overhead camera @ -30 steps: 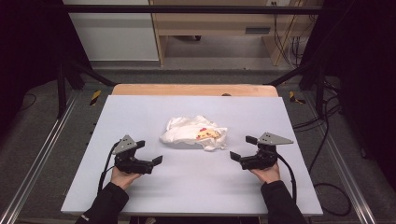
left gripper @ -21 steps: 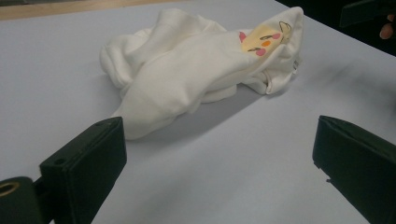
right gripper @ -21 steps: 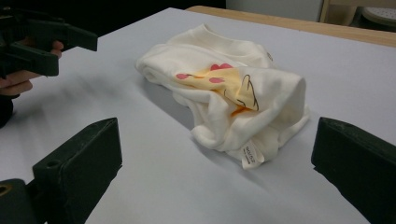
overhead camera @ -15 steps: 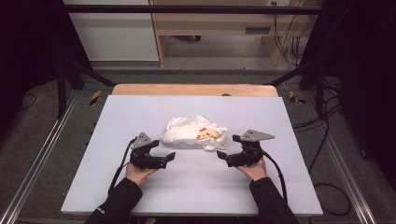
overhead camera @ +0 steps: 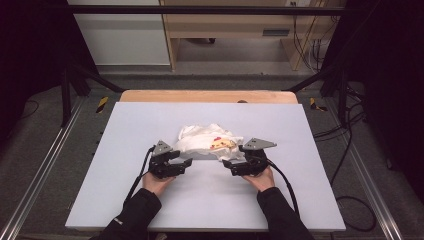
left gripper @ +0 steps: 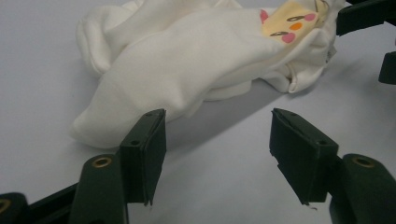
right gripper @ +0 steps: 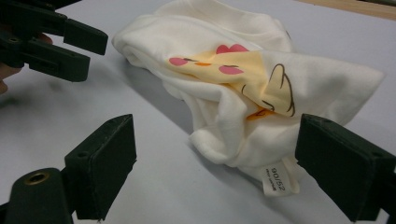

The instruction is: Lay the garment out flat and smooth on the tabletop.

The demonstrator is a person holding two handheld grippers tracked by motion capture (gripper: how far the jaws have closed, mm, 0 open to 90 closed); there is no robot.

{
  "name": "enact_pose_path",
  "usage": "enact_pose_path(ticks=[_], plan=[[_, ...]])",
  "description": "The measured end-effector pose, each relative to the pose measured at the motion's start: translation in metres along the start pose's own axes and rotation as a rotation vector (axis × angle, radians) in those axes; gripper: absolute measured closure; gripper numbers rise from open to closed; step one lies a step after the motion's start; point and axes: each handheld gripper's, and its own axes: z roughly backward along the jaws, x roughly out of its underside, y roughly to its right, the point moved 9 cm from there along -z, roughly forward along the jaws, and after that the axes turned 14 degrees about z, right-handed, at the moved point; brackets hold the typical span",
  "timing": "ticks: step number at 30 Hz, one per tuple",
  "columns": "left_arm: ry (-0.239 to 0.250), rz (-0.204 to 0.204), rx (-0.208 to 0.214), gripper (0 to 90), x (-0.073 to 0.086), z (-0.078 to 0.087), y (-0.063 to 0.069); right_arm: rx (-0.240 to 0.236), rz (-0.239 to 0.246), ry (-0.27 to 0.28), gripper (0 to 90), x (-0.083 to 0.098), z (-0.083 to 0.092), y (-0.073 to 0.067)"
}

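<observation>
Crumpled white garment (overhead camera: 207, 142) lies mid-table (overhead camera: 125, 125) in the high view, between left gripper (overhead camera: 186, 164) and right gripper (overhead camera: 227, 164). Both gripper views show jaws apart, just been closing, cloth unclamped: left gripper (left gripper: 217, 133), right gripper (right gripper: 215, 154).

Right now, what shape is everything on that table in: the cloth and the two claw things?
White garment: crumpled in a heap, printed side up, label showing.
Left gripper: jaws apart and just been closing, nothing between them, cloth edge beside one jaw.
Right gripper: jaws wide and just been closing, garment's edge between them, not pinched.
Table: flat.
</observation>
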Motion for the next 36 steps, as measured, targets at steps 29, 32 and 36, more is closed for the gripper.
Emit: enact_pose_path(ticks=[29,32,36], plan=[[0.001,-0.012,-0.106,85.0,-0.016,-0.007,-0.009,-0.001,0.022,-0.046,87.8,-0.007,-0.007,0.0],[-0.019,-0.057,-0.054,84.9,-0.024,0.016,0.004,-0.036,0.054,-0.021,87.9,-0.024,0.016,-0.005],[-0.062,-0.154,0.032,84.7,-0.036,0.061,0.032,-0.105,0.09,0.01,87.8,-0.049,0.052,-0.019]])
